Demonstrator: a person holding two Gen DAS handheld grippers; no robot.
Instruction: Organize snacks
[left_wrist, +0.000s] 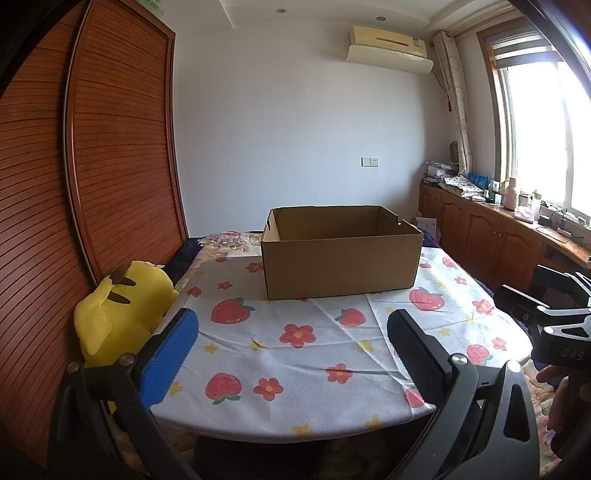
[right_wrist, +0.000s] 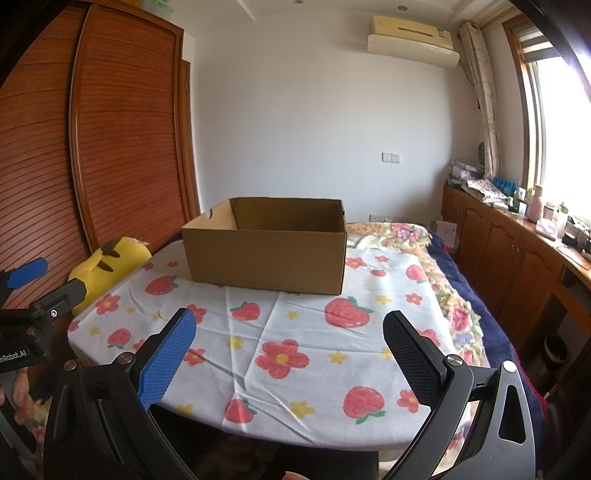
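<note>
Left tongs (left_wrist: 291, 354): spread wide with nothing between them, seen at the bottom of the left wrist view; one blue pad at lower left, one black pad at lower right. They hang over the near edge of the desk.
Right tongs (right_wrist: 288, 356): likewise wide apart and holding nothing, at the bottom of the right wrist view, with the same blue and black pads.
Each seen from the other: the right tool shows at the right edge of the left wrist view, and the left tool at the left edge of the right wrist view.
Cardboard box (left_wrist: 341, 254): open-topped, upright, in the middle of the left wrist view on the far part of the desk; well apart from both tongs. What can be seen of its inside shows only bare cardboard walls.
Desk (left_wrist: 295, 373): covered by a white cloth printed with strawberries, red flowers and yellow stars; the cloth is creased.
Snacks: none can be made out in either view.
Yellow plush toy (left_wrist: 122, 314): at the left of the frame, just beside the desk's left edge and against the wooden louvred wardrobe (left_wrist: 110, 147).
Wooden cabinets (left_wrist: 480, 236): along the right side under the window, their top crowded with small items.
Air conditioner (left_wrist: 389, 48): upper right on the white wall.
</note>
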